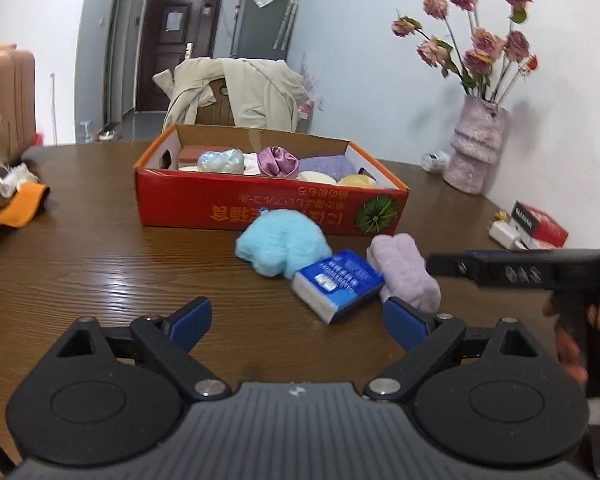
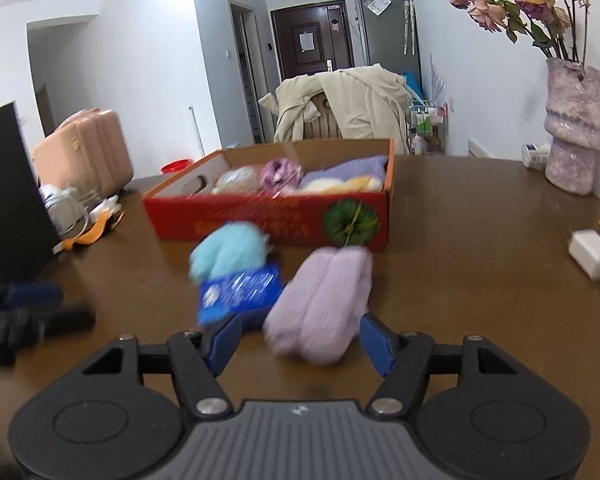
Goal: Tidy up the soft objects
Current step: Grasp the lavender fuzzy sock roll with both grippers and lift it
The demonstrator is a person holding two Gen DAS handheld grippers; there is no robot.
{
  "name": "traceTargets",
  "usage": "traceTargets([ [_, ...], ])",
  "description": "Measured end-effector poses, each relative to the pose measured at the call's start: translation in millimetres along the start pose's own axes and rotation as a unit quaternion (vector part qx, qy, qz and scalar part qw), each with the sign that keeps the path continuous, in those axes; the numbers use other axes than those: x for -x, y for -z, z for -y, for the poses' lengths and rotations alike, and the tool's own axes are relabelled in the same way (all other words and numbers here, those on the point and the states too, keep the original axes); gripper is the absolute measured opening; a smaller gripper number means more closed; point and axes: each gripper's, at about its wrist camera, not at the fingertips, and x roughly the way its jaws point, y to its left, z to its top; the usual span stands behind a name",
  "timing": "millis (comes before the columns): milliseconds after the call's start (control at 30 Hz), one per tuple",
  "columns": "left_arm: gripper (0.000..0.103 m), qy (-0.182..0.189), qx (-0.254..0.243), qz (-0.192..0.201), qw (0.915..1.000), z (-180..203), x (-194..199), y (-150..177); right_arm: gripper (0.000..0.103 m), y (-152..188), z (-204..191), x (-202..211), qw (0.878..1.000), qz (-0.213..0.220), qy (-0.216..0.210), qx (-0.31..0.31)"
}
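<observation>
1. One red cardboard box [image 1: 260,212] stands open on the brown table [image 1: 100,248], its long printed side facing the cameras
2. Inside the box lie several soft things close together: one shiny pale bundle [image 1: 221,161], one mauve satin bundle [image 1: 278,161], one folded purple cloth [image 1: 327,166], and two pale cream or yellow pieces [image 1: 336,179] at the near wall; an exact total I cannot tell
3. Three things lie on the table just in front of the box: one light blue fluffy toy [image 1: 278,242], one blue tissue pack [image 1: 337,284] and one lilac fluffy piece [image 1: 404,272]. The pack touches both the toy and the lilac piece
4. Left gripper [image 1: 298,326]: its jaws stand wide apart with nothing between them, low over the table, the tissue pack just ahead
5. Right gripper [image 2: 300,340]: its jaws stand apart, not pressing on anything; the near end of the lilac fluffy piece [image 2: 324,300] lies between them, the tissue pack [image 2: 240,294] beside the left jaw. This view is blurred
6. One vase of dried roses [image 1: 476,152] stands at the right of the table by the wall, well apart from the box
</observation>
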Motion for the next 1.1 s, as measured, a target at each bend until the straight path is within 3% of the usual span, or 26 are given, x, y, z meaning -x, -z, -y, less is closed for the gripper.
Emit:
traceTargets([
  [133,0.074,0.006,0.086,-0.017,0.9961,8,-26,-1,0.056,-29,28,-31,1.0,-0.004,-0.003,-0.006],
  [200,0.064,0.016,0.127,-0.039,0.991,14,-41,2,0.051,-40,40,-50,1.0,-0.013,-0.028,-0.001],
  [267,0.058,0.017,0.138,-0.049,0.989,28,-54,5,0.046,-49,52,-70,0.998,-0.028,-0.054,-0.009],
  [433,0.056,0.04,0.176,-0.064,0.9815,56,-84,8,0.038,-57,66,-103,0.995,-0.048,-0.092,-0.001],
  [467,0.051,0.039,0.183,-0.066,0.9801,59,-91,9,0.032,-56,66,-106,0.994,-0.052,-0.099,0.0],
  [600,0.033,0.049,0.213,-0.067,0.9735,61,-103,11,0.026,-47,73,-109,0.993,-0.06,-0.106,-0.008],
  [900,0.022,0.086,0.194,-0.081,0.974,38,-62,16,0.015,-12,69,-70,0.995,-0.05,-0.082,-0.034],
  [1000,0.021,0.072,0.157,-0.063,0.9829,23,-28,18,0.011,11,48,-39,0.994,-0.049,-0.089,-0.036],
  [1100,0.02,0.049,0.149,-0.046,0.9865,0,2,24,0.011,32,20,-21,0.99,-0.052,-0.111,-0.066],
])
